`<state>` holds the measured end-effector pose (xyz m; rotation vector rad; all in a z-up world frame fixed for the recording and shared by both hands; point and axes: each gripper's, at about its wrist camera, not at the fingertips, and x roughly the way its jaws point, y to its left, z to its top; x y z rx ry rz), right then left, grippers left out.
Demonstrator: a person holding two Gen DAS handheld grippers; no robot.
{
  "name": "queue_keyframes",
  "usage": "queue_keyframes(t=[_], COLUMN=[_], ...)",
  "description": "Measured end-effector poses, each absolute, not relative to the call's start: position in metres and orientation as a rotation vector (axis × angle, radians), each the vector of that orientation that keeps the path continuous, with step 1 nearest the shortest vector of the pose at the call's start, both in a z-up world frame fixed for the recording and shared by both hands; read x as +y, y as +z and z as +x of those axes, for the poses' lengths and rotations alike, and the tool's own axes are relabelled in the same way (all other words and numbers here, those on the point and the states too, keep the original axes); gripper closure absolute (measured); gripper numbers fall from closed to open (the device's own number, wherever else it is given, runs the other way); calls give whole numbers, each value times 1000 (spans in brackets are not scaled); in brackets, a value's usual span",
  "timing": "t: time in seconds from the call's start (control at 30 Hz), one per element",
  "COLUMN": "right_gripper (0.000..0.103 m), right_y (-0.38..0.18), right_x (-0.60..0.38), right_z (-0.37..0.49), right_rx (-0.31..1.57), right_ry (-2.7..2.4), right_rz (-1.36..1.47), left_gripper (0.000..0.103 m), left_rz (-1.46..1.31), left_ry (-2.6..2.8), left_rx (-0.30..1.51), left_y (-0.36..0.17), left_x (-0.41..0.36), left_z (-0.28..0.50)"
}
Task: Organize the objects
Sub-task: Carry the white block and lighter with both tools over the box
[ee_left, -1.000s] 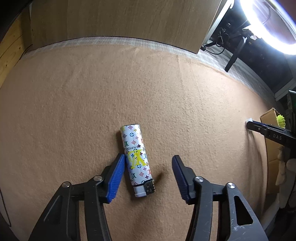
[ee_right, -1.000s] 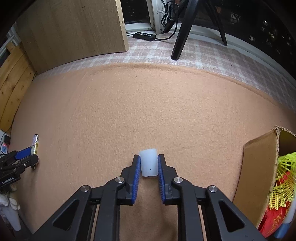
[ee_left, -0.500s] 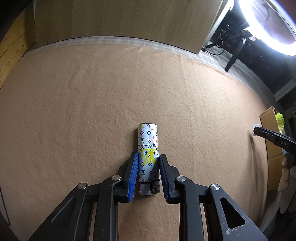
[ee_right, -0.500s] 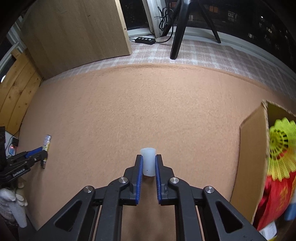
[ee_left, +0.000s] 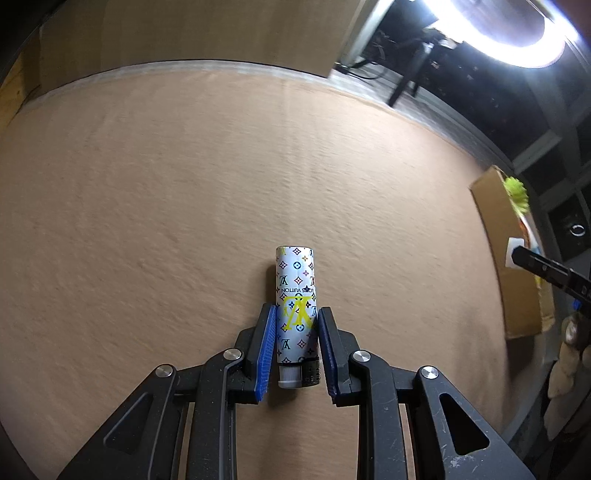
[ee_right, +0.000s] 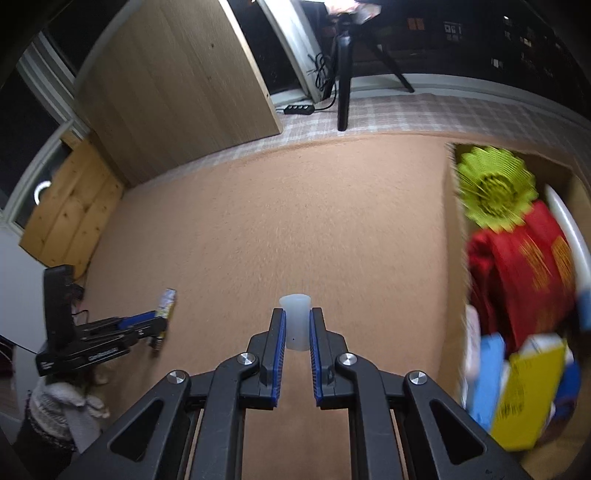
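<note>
Behind the bench's far edge: wood panel (ee_right: 177, 88), tripod (ee_right: 343, 92), power strip (ee_right: 299, 108). Ring light (ee_left: 517, 33) over far-right corner.

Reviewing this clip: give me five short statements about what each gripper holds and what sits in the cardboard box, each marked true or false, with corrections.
1. The left gripper is shut on the patterned lighter. True.
2. The lighter's metal head points away from the left wrist camera. False: the head faces the camera, between the jaws.
3. The right gripper holds a small white cup. True.
4. The cardboard box has nothing in it. False: it holds a yellow-green shuttlecock, a red item and yellow and blue packages.
5. The box lies to the right in the right wrist view. True.
</note>
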<state>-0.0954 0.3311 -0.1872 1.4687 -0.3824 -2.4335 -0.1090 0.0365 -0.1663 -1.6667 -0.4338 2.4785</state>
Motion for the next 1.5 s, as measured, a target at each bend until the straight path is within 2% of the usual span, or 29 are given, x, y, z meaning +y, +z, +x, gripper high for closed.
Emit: queue_keyframes(t=[0.27, 0.73, 1.07, 1.5], right_gripper=[92, 92, 92, 92], right_y=[-166, -147, -153, -161], right_x=[383, 467, 505, 514], right_z=[-48, 3, 14, 10], right_rx=[-495, -521, -579, -562], right_ry=[-2523, -2729, -2763, -2731], right_rz=[1412, 1387, 1405, 1429], left_gripper=[78, 78, 78, 78], left_rz=[-1584, -1411, -1330, -1292], left_ry=[2437, 2338, 2268, 2212], left_rx=[-391, -257, -165, -108], left_y=[-142, -97, -79, -74], left_x=[81, 199, 280, 357], left_z=[-112, -127, -157, -187])
